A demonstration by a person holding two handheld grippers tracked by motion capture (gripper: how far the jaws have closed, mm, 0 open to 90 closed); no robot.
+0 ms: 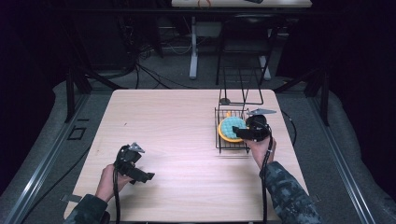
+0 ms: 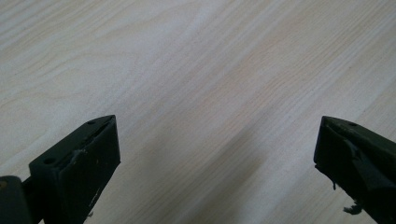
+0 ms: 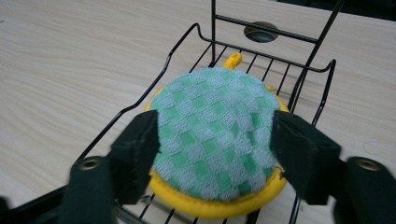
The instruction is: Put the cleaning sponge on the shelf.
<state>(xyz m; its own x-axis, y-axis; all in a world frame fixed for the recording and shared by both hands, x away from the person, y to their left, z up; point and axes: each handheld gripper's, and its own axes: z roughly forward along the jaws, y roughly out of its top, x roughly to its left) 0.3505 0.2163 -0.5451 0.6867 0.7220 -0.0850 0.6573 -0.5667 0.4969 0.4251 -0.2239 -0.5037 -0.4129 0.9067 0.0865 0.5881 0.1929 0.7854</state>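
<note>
**Right gripper pinches a checked pad in the wire rack; left gripper idles spread over bare wood**

On the wooden table (image 1: 187, 121), a black wire rack (image 1: 219, 140) sits at about 3 o'clock from the table's middle. Inside it lies a round pad (image 3: 215, 135) with a green-and-white checked cloth top and a yellow rim (a small yellow loop juts from its far edge, at 12 o'clock in the right gripper view).

The right gripper (image 3: 215, 154) is held by the person's right hand (image 1: 261, 147), which comes in from 5 o'clock of the rack. Its 2 jaws are pressed against the pad's cloth dome from either side, 1 at 9 o'clock and 1 at 3 o'clock, so the tool is pinching the pad. The pad's yellow rim looks to rest on the rack's floor wires, though whether it is lifted slightly cannot be told. Beyond the rack's far wall, at 12 o'clock, a round hole (image 3: 261, 31) opens in the tabletop.

The left gripper (image 1: 135, 168) is at about 7 o'clock on the table, well apart from the rack, held in the left hand (image 1: 109, 182). In the left gripper view its 2 jaws stand wide apart over pale wood grain with nothing between them. A cable trails from each gripper toward the table's near edge.
</note>
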